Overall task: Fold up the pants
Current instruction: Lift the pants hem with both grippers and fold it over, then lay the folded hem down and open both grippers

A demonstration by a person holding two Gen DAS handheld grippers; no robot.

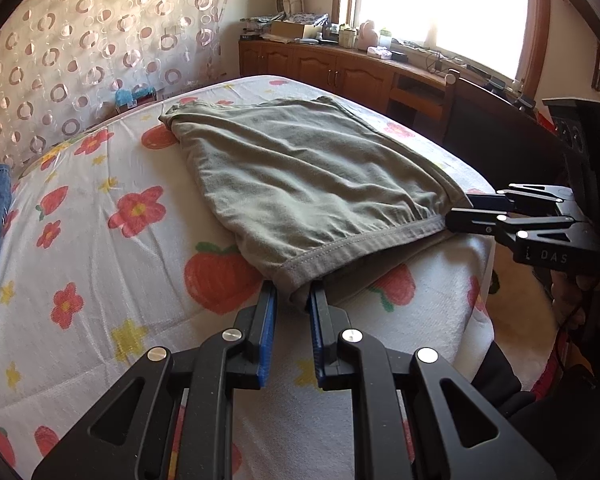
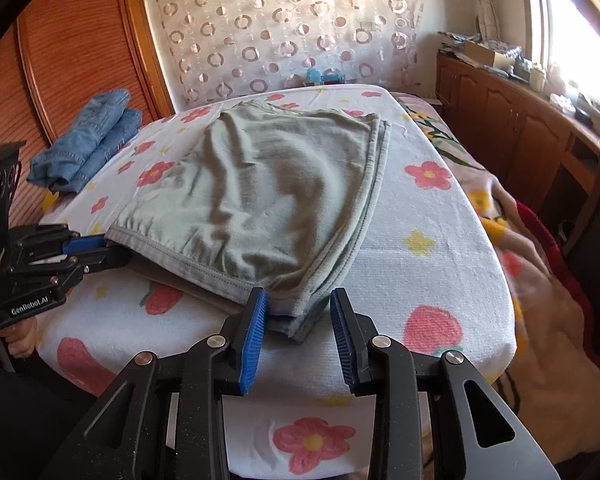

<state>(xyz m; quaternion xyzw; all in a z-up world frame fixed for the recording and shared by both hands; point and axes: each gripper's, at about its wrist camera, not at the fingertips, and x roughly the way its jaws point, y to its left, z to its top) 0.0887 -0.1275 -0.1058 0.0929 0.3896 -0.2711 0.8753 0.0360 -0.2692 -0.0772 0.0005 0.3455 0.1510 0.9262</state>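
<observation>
Folded blue jeans, two stacked rolls, lie at the far left edge of the bed beside a wooden wardrobe door. Left gripper: blue-padded fingers drawn narrow and pinching the near left corner of the waistband, cloth bunched between the pads; seen from the right wrist view it enters at the left with its tips tucked under the hem. Pants, grey-green, lie folded flat on the middle of the bed, elastic waistband toward the near edge, several layers stacked along the right-hand side, the near hem lifted slightly off the sheet. Bedsheet, white with red flowers, yellow stars and strawberries, covers the mattress under the pants. Right gripper: fingers set fairly wide, one on each side of the near right corner of the folded stack; the left pad touches the cloth, the right pad stands apart from it, so nothing is clamped. Beyond the bed: a curtain with ring pattern on the back wall. At the right, wooden cabinets with clutter on top stand under a bright window.
</observation>
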